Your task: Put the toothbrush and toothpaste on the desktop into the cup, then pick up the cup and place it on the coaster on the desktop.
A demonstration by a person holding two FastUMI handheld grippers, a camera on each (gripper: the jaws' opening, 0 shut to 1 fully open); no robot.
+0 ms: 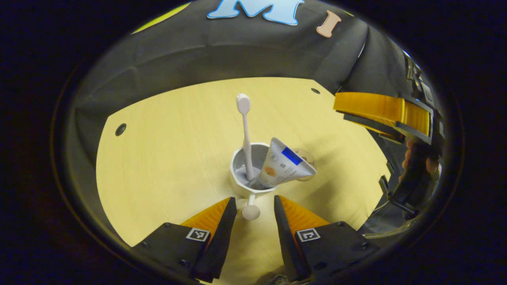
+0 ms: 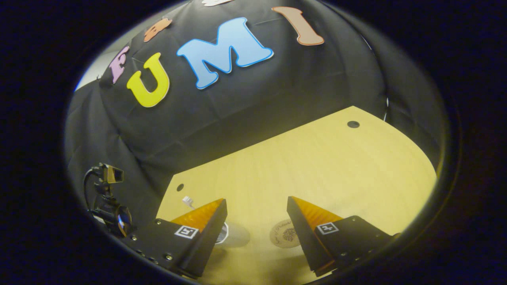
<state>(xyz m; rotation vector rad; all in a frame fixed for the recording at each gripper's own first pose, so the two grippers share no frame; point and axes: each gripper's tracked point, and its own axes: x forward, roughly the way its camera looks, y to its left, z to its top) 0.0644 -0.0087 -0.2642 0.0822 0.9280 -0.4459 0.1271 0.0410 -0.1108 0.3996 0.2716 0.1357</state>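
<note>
On the desk [image 1: 158, 158], the cup [image 1: 241, 186] stands with the toothbrush [image 1: 245, 130] and toothpaste [image 1: 283, 164] in it, just ahead of the left gripper [image 1: 255, 208], whose fingers are spread apart around the cup's handle, not touching. Behind the cup lies what seems to be the coaster [image 2: 286, 233]. The right gripper [image 2: 257, 217] hangs unclenched above the desk, holding nothing.

Toothbrush [image 1: 244, 130] and toothpaste [image 1: 282, 164] in cup [image 1: 241, 186] (both leaning), coaster [image 1: 305, 158] just behind, on desktop [image 1: 166, 150]
</note>
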